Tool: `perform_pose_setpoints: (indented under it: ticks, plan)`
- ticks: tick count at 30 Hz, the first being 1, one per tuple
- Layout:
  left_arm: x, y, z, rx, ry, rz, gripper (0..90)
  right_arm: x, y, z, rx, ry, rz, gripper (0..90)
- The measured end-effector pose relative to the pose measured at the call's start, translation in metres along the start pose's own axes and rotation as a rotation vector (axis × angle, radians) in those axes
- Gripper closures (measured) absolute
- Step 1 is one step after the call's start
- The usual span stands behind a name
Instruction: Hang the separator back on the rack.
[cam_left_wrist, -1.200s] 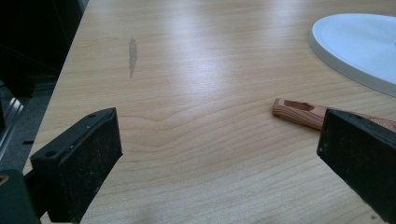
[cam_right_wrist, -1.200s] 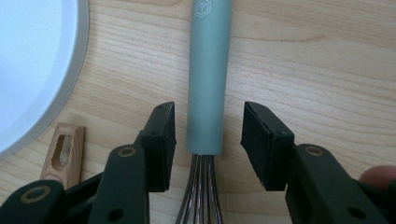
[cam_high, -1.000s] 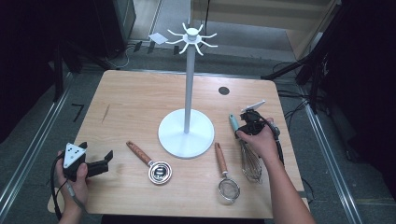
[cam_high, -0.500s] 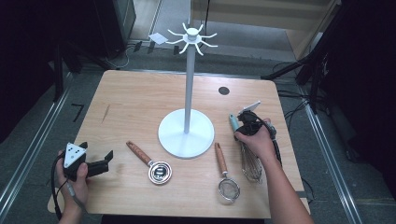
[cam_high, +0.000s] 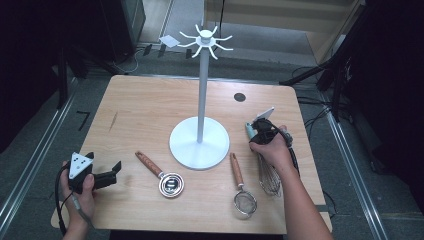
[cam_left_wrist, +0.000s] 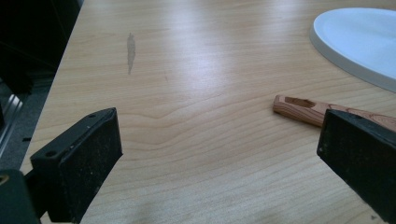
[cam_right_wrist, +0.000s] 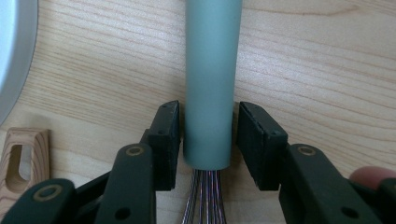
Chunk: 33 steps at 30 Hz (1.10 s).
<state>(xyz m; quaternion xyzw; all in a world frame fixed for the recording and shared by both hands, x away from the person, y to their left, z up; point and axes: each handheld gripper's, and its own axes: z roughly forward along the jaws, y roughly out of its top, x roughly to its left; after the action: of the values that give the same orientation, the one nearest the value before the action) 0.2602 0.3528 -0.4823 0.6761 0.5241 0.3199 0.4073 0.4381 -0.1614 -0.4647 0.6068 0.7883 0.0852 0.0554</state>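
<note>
**Grey-green whisk handle between my right gripper's jaws**

Wooden desk (cam_high: 150, 120) seen from above, with a white stand (cam_high: 200, 145) at its middle. Near the right edge lies a wire whisk (cam_high: 267, 172), its grey-green handle (cam_right_wrist: 212, 79) pointing away from me and its wires toward me. My right gripper (cam_high: 262, 131) sits over the handle's lower end. In the right gripper view its jaws have just been closing, one on each side of the handle; the left pad looks to be touching it and the right pad stands a sliver off, so it has not yet clamped. Just left of the whisk lies a small strainer (cam_high: 241, 192) with a wooden handle. My left gripper (cam_high: 107, 175) rests at the desk's near left corner, jaws spread wide with nothing between them. Beside it lies a wood-handled measuring cup (cam_high: 162, 175).
</note>
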Motion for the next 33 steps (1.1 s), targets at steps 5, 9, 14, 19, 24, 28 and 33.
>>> perform_pose_setpoints:
  ticks: [5, 9, 14, 19, 24, 28, 33]
  plan:
    - [0.000, 0.000, 0.001, 0.005, 0.002, 0.004, 0.0, -0.002, 0.003, 0.000, 0.027, -0.001, 0.013, 69.6]
    - [0.001, 0.000, 0.000, 0.005, -0.001, -0.005, 0.0, -0.002, 0.006, 0.000, 0.045, -0.005, 0.017, 70.4]
    - [0.001, 0.000, 0.000, 0.002, -0.006, -0.010, 0.0, -0.002, 0.006, 0.000, 0.043, -0.005, 0.019, 71.0]
    - [0.001, 0.000, 0.001, 0.006, -0.003, -0.005, 0.0, -0.002, 0.001, -0.001, 0.010, 0.003, 0.012, 71.2]
    - [0.001, 0.000, 0.000, 0.005, -0.001, -0.007, 0.0, -0.011, -0.009, -0.006, -0.047, 0.043, 0.015, 71.3]
    - [0.000, 0.000, 0.000, 0.003, -0.001, -0.003, 0.0, -0.014, -0.015, -0.015, -0.099, 0.058, 0.025, 71.3]
    - [0.000, 0.000, 0.000, -0.002, 0.001, -0.004, 0.0, -0.017, -0.022, -0.029, -0.184, 0.095, 0.012, 71.3]
